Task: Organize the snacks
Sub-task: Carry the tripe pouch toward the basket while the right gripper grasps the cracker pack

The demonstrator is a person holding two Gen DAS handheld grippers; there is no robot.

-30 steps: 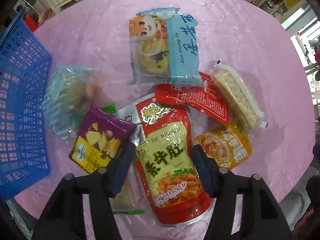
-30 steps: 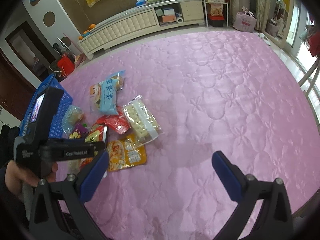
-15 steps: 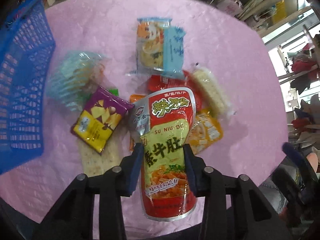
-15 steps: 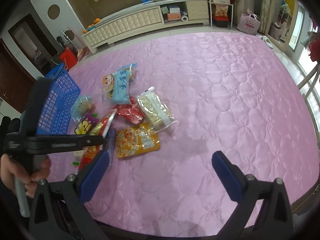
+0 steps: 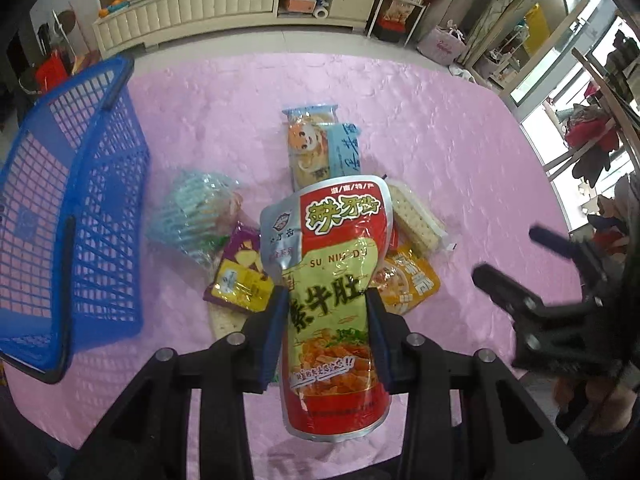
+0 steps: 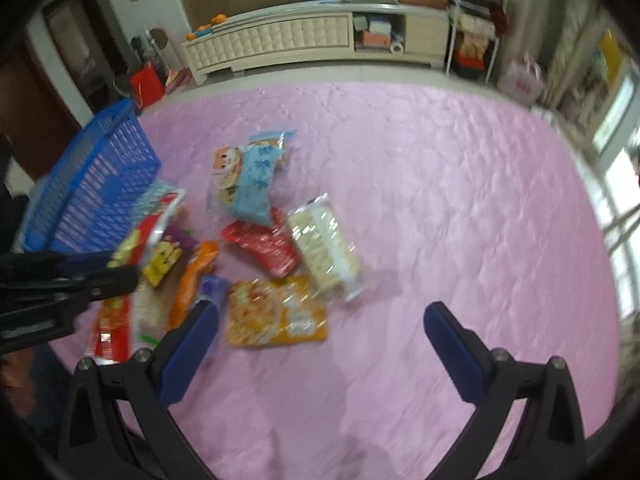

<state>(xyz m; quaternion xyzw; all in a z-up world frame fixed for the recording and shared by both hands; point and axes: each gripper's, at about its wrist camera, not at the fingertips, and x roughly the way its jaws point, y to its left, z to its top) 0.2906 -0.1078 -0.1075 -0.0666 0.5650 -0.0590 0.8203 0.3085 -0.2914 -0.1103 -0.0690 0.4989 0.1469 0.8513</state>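
A pink quilted cloth (image 6: 440, 208) is covering the counter. Beyond it, a long cream cabinet with a tufted front (image 6: 280, 42) is standing against the far wall, with small orange fruits (image 6: 218, 20) sitting on top. A red bag (image 6: 146, 82) is resting on the floor near its left end.

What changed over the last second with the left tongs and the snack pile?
The left tongs closed on the red-and-green pouch and lifted it off the pile, uncovering an orange packet. The right tongs remain open and empty. The blue basket and other snacks stayed put.
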